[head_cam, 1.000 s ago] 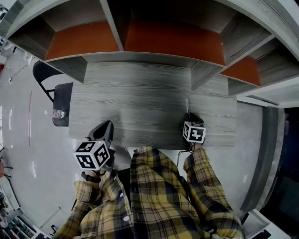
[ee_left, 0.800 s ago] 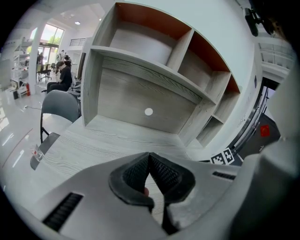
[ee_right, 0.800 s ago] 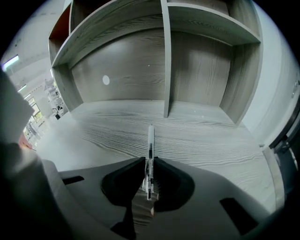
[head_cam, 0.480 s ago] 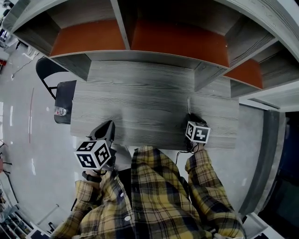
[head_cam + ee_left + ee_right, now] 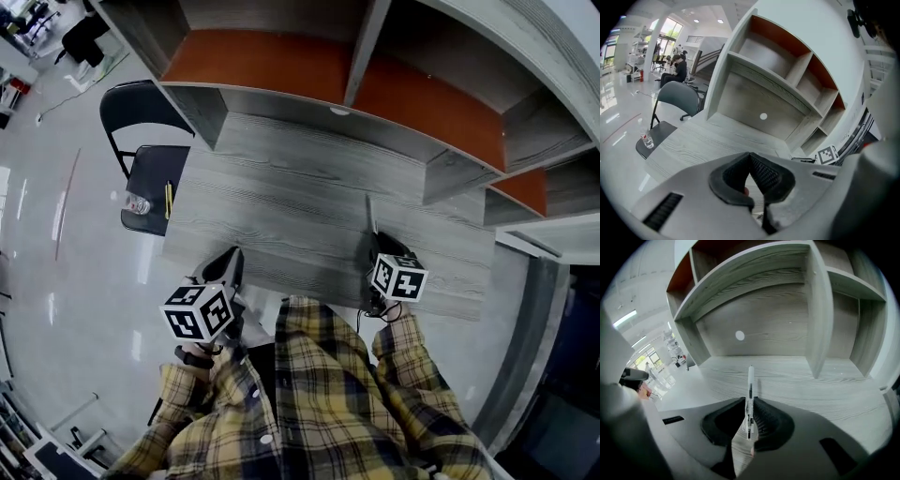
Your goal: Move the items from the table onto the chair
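Observation:
A thin white pen [image 5: 750, 394] sticks out forward from my right gripper [image 5: 749, 416], whose pads are shut on it just above the grey wooden table [image 5: 281, 206]. In the head view the pen [image 5: 370, 214] points away from the right gripper [image 5: 380, 246] near the table's front right. My left gripper [image 5: 223, 270] hovers at the table's front left edge, shut with nothing in it; its pads [image 5: 761, 171] meet. The black chair [image 5: 150, 178] stands left of the table, with a small glass [image 5: 139, 204] and a yellow pen [image 5: 168, 200] on its seat.
A grey shelf unit with orange back panels [image 5: 309, 70] rises along the table's far side. A white round sticker [image 5: 739, 335] marks its lower back wall. Glossy floor [image 5: 66, 253] surrounds the chair [image 5: 670, 98]; the glass [image 5: 647, 139] sits at the seat's near corner.
The head view has swung left, so the chair and the things on its seat show more fully. Both grippers stay near the table's front edge, the pen still at the right one.

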Motion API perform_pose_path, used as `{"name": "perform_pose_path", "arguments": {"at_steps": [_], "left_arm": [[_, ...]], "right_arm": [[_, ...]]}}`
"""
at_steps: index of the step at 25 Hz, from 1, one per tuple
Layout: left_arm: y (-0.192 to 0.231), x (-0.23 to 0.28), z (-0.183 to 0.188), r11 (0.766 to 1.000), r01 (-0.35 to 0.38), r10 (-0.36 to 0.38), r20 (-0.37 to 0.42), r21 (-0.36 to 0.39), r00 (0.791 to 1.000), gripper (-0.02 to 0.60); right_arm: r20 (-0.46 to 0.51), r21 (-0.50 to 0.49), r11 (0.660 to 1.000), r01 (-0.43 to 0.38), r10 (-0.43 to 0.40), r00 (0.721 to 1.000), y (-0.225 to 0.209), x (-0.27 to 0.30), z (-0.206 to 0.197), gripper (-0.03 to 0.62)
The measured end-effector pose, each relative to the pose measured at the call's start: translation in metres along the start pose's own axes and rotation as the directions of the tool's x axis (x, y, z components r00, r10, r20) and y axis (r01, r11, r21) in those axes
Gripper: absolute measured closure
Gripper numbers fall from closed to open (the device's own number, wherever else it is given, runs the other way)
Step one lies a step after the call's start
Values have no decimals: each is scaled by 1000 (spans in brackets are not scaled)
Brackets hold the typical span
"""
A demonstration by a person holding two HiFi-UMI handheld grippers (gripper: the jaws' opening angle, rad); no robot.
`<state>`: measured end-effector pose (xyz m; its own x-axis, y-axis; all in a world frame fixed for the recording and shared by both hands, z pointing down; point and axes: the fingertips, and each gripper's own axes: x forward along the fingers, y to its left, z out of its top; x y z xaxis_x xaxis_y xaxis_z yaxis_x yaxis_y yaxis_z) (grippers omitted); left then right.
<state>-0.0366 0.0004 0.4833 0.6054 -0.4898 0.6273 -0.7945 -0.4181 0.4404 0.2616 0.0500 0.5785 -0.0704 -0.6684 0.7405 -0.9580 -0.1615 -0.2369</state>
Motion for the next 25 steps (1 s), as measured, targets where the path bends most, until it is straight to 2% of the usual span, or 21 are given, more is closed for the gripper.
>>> {"name": "perform_pose_path", "arguments": {"at_steps": [6,12,16,19,25], "left_arm": [[80,-33,13,999,-7,8,20,-46,1000,577],[184,-75,35,995,-40,43,39,-88,998,577],[258,-107,33,988,-72,80,49,-138,996,577],[312,-132,22,984,-97,104,38,-149,994,577],[389,-171,-9,960,-150,157,12,-236,988,577]], "right_arm": [[-30,-104,991,-88,85,996,122,28,17,530],[-97,-187,959,-210,195,976,274,73,19,530],[-159,-259,908,-329,296,942,393,105,10,530],[-193,-291,868,-403,359,913,478,132,-3,530],[-245,-275,813,-513,457,855,606,185,-17,530]]}}
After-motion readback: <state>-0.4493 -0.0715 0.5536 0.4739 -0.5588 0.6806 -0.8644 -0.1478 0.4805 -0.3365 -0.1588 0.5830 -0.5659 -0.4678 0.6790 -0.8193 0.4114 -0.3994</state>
